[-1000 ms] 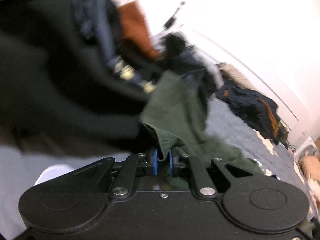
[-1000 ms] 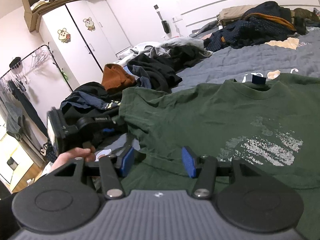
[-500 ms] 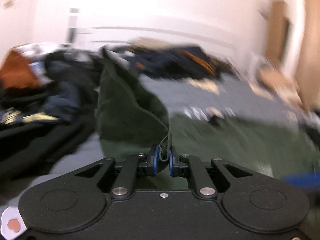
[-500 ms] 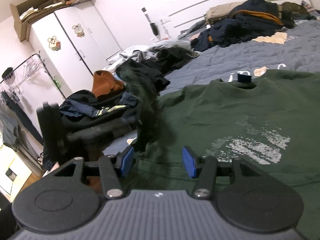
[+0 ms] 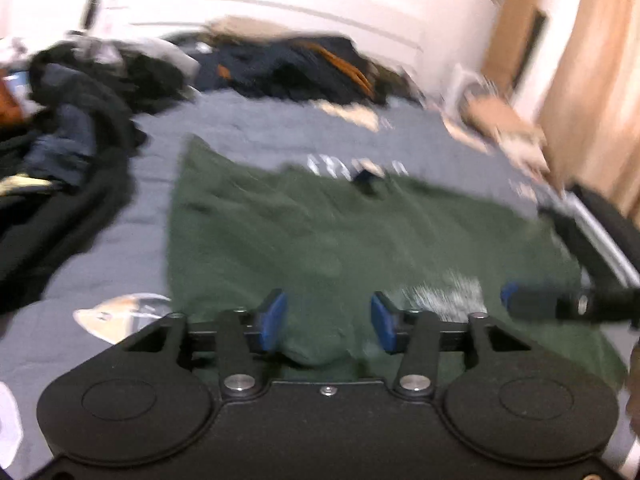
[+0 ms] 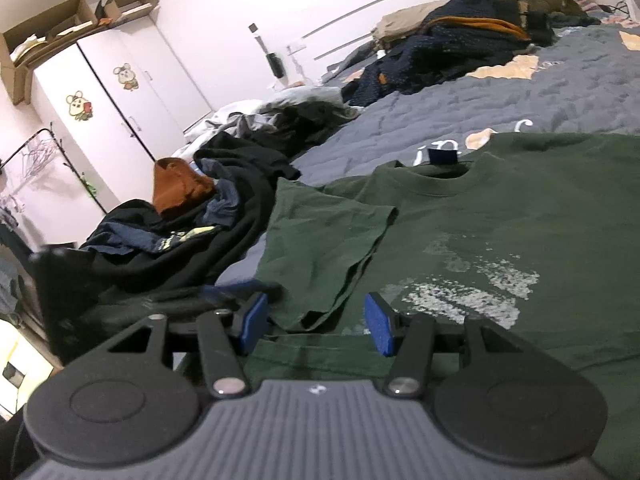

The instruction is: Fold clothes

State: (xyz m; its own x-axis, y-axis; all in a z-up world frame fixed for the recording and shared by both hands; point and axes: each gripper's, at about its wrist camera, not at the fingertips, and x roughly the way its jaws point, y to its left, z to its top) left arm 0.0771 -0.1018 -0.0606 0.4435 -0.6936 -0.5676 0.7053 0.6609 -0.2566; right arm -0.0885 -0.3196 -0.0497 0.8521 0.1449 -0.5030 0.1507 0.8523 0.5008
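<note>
A dark green T-shirt (image 6: pixel 500 240) lies spread front-up on the grey quilted bed (image 6: pixel 520 92), its collar toward the far side and a faded white print across the chest. Its sleeve (image 6: pixel 320 236) on the left of the right wrist view is folded inward over the body of the shirt, its hem edge lying in a crease near the print. The left tongs (image 5: pixel 327 322) hang low over the near part of the shirt with their blue pads apart and opening; green cloth lies under the gap, but neither pad presses on it. The right tongs (image 6: pixel 315 323) sit at the shirt's bottom hem with their blue pads standing apart and nothing clamped between them; the folded sleeve's tip lies just ahead of them. In the blurred left wrist view the right tongs show at the right edge over the shirt. A heap of dark clothes (image 6: pixel 192 232) with a rust-orange garment (image 6: pixel 180 184) on top lies beside the shirt on the left, and another pile (image 6: pixel 452 48) sits at the far end of the bed.
</note>
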